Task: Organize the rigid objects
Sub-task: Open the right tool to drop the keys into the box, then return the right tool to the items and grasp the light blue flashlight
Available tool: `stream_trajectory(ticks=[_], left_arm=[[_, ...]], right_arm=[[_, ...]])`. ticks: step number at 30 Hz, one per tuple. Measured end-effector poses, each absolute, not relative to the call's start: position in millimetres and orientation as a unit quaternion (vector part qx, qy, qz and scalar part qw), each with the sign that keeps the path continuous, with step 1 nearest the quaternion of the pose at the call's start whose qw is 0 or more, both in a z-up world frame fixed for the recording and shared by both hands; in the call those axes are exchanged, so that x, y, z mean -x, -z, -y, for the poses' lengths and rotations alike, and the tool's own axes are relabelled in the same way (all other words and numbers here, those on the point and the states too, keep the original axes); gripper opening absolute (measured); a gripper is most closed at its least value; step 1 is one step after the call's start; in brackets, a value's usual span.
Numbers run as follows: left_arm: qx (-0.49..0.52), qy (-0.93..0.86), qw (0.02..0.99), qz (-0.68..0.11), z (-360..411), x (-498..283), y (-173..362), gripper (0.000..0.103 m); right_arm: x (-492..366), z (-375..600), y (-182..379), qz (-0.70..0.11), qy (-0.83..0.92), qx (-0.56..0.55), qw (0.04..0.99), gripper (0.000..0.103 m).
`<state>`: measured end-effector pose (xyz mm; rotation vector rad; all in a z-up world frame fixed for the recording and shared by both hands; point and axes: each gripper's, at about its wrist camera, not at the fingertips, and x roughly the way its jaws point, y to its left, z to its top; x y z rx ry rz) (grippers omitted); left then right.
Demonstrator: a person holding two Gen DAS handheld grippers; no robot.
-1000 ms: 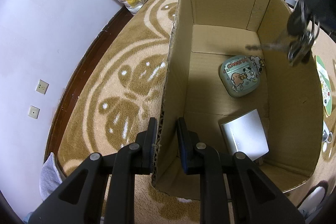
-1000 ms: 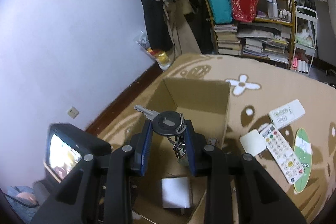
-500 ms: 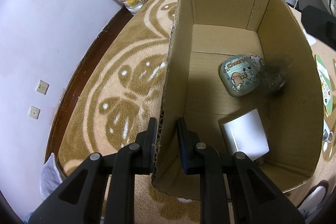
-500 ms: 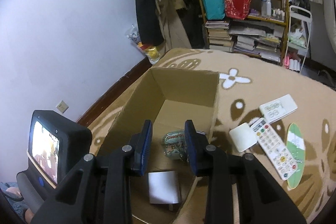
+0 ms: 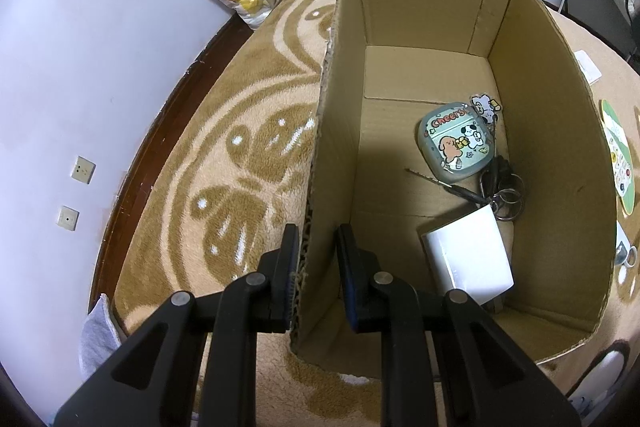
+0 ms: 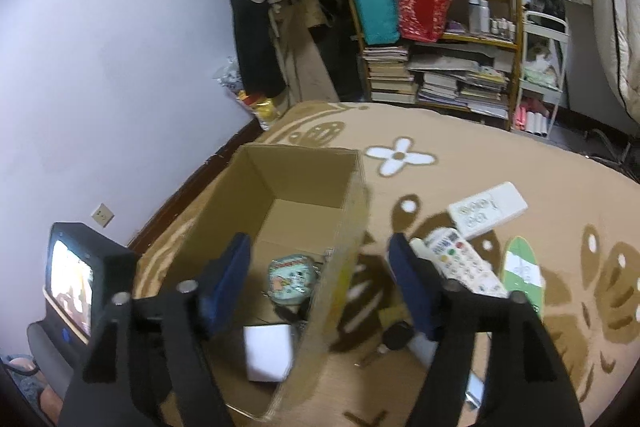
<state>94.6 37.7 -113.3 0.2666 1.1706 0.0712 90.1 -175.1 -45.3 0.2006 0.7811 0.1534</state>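
My left tongs (image 5: 316,259) pinch near wall of cardboard box (image 5: 420,7); my right tongs (image 6: 320,283) spread wide, empty, above box rim; keys (image 5: 498,187) lie on box floor, touching green case (image 5: 454,145), beside white block (image 5: 468,255).

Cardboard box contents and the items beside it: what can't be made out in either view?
- Key bunch, left wrist view: its lower end runs under the white box.
- Dark object, right wrist view: blurred and partly behind the open right gripper.
- White remote, right wrist view: its near end is behind that gripper's finger.
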Motion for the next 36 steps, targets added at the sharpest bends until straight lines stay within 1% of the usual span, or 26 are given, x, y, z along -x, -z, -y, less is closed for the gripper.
stream_trajectory(ticks=[1,4,6,11,13,17,23,28,36], left_arm=[[-0.125,-0.033,0.824,-0.551,-37,-95,113,0.019],[-0.127,-0.034,0.824,-0.551,-38,-95,113,0.019],[-0.127,-0.034,0.824,-0.551,-38,-95,113,0.019],[-0.128,-0.034,0.824,-0.550,-37,-96,113,0.019],[-0.129,-0.034,0.824,-0.550,-38,-96,113,0.019],[-0.130,-0.034,0.824,-0.550,-36,-95,113,0.019],[-0.129,-0.034,0.824,-0.550,-37,-95,113,0.020],[-0.130,-0.034,0.824,-0.550,-36,-96,113,0.020],[-0.131,-0.034,0.824,-0.550,-37,-95,112,0.020]], right_arm=[[-89,178,47,-0.382,-0.070,-0.095,0.917,0.091],[-86,189,52,-0.387,-0.047,-0.082,0.917,0.101],[-84,197,58,-0.390,-0.030,-0.076,0.917,0.102],[-83,215,76,-0.403,-0.013,-0.086,0.911,0.103],[-80,220,83,-0.395,-0.002,-0.084,0.915,0.103],[-80,226,107,-0.417,-0.006,-0.072,0.906,0.103],[-76,239,133,-0.443,0.001,-0.097,0.892,0.103],[-74,247,158,-0.476,0.007,-0.095,0.874,0.103],[-72,255,171,-0.494,0.012,-0.106,0.863,0.101]])
